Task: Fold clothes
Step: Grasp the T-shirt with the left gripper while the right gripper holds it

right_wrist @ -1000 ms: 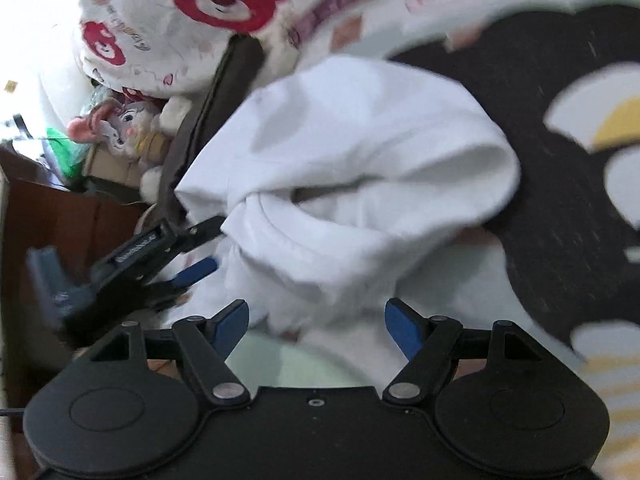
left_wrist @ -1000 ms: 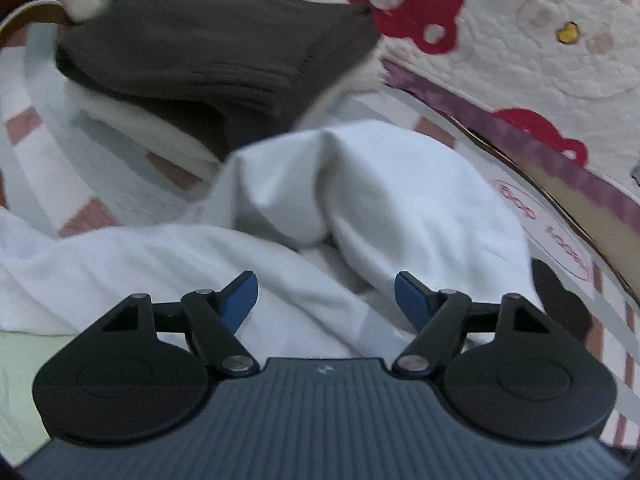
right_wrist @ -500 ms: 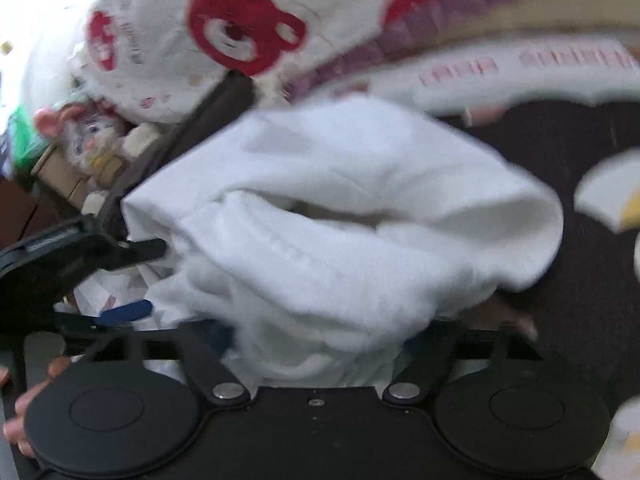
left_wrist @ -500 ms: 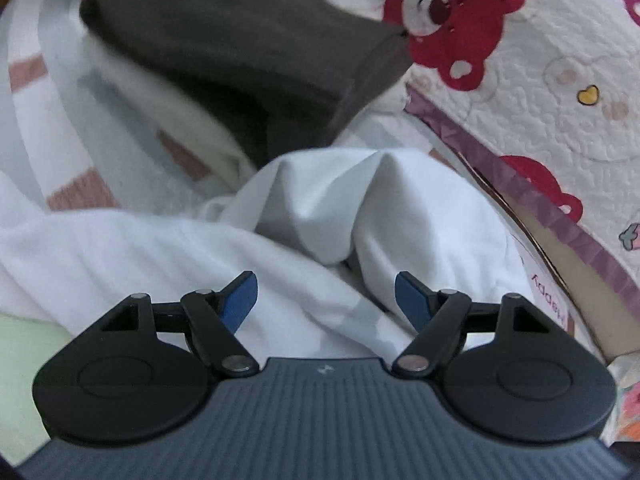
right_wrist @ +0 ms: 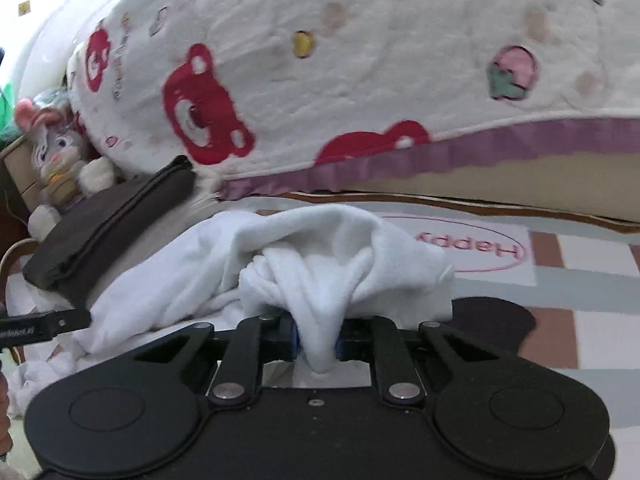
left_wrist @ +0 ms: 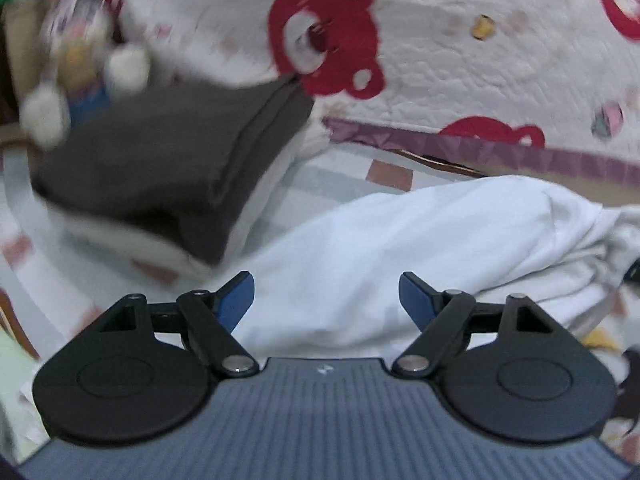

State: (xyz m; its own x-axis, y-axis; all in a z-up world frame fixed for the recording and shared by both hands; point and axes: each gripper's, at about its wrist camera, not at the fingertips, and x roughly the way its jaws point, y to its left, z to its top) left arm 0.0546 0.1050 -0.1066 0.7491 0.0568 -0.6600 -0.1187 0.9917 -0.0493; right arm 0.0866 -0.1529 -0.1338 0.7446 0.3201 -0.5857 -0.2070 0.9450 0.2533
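Right gripper point(right_wrist: 316, 340) closing, blue pads pinched on a bunched fold of the white garment point(right_wrist: 320, 264), the cloth squeezed into a narrow neck between the jaws and fanning out above them in soft ridges. Left gripper point(left_wrist: 326, 300) opening, blue fingertips point(left_wrist: 240, 294) spread wide, nothing clamped, only the smooth slope of the same white garment point(left_wrist: 400, 248) lying beyond the gap. A black tip of the left gripper point(right_wrist: 44, 326) also poking in at the left edge of the right wrist view, just beside the rumpled cloth.

Garment heaped on a bedsheet point(right_wrist: 580, 284) of pale grey and terracotta checks, partly covering a pink oval printed with the word "Happy" point(right_wrist: 472, 246). A dark patch of the sheet's print point(right_wrist: 496, 320) showing just right of the cloth.

To the left, a folded dark grey garment point(left_wrist: 160, 160) stacked on folded white cloth point(left_wrist: 132, 236), near the crumpled one but apart from it. Behind the stack, a plush rabbit point(right_wrist: 56, 156) with pink ears, blurred in the left wrist view. Along the back, a cream quilt point(right_wrist: 380, 60) printed with red bears, edged in purple trim point(right_wrist: 440, 156), rising over the bed.
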